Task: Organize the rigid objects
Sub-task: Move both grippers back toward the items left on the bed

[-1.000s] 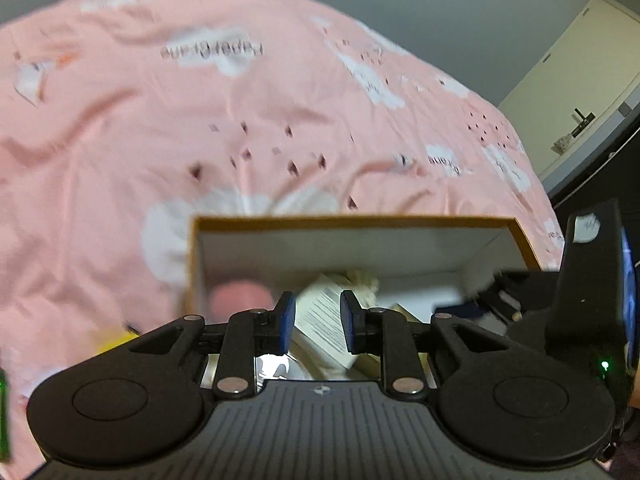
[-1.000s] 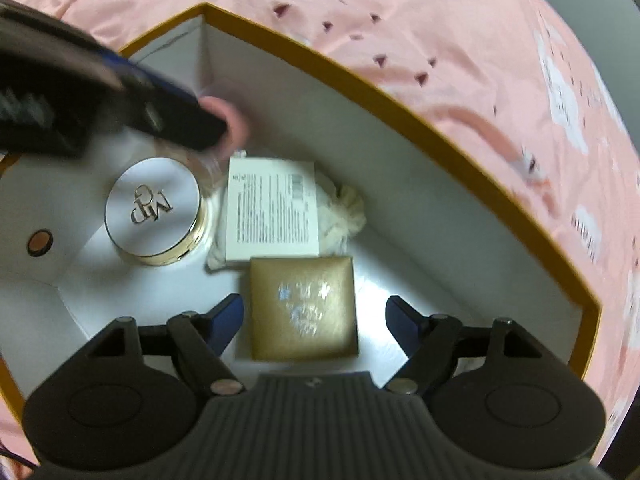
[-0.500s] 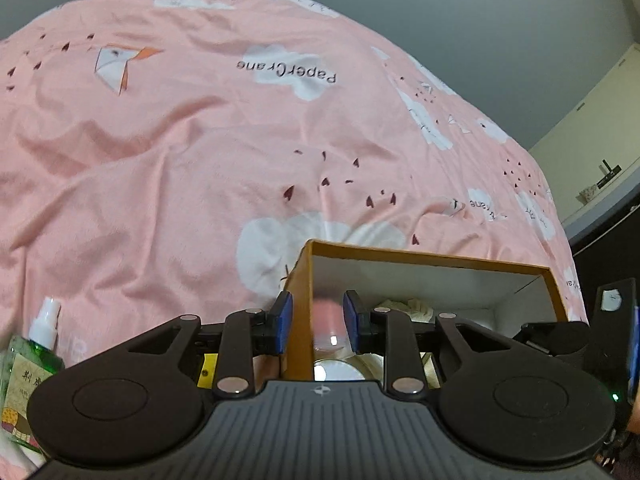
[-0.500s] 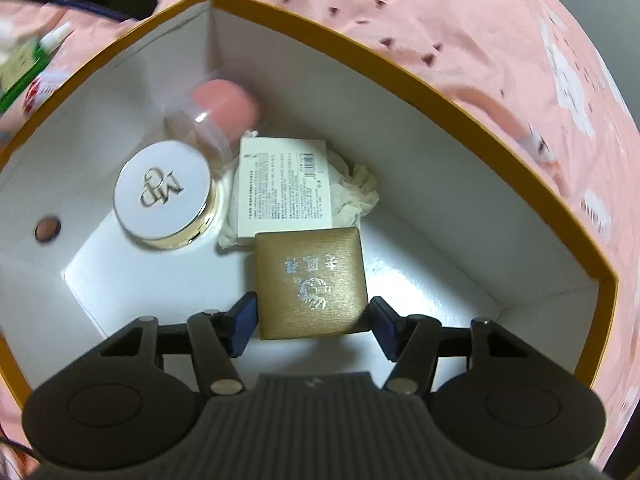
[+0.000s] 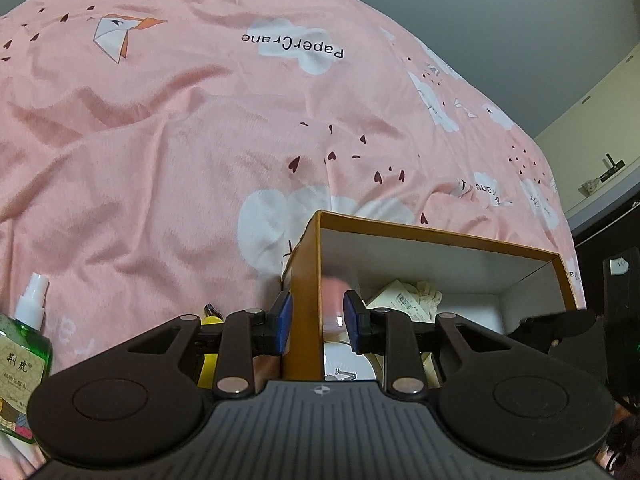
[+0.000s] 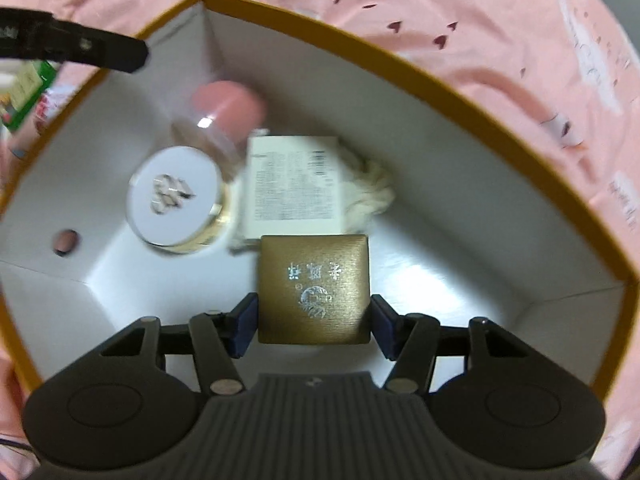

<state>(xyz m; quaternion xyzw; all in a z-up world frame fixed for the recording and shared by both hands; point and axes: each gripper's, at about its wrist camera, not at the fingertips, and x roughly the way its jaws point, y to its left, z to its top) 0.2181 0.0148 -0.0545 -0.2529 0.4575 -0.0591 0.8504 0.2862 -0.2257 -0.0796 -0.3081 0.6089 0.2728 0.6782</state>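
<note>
The right gripper reaches down into an open cardboard box with an orange rim and white inner walls. Its blue-padded fingers stand on either side of a square gold-brown case with silver printed characters, which lies flat on the box floor. The left pad sits right at the case's edge, while a thin gap shows at the right pad, so I cannot tell whether the grip is closed on it.

Just ahead of the case lies a white printed card with a barcode on a crumpled cream cloth. Ahead and to the left sits a round white compact with a gold band, and beyond it a blurred clear bottle with a pink cap.

The left gripper hangs at the box's near left corner with its fingers apart and holding nothing, the orange wall between them. To its left, on the pink patterned bedspread, stands a green spray bottle with a white nozzle, and a yellow object shows partly behind the fingers.
</note>
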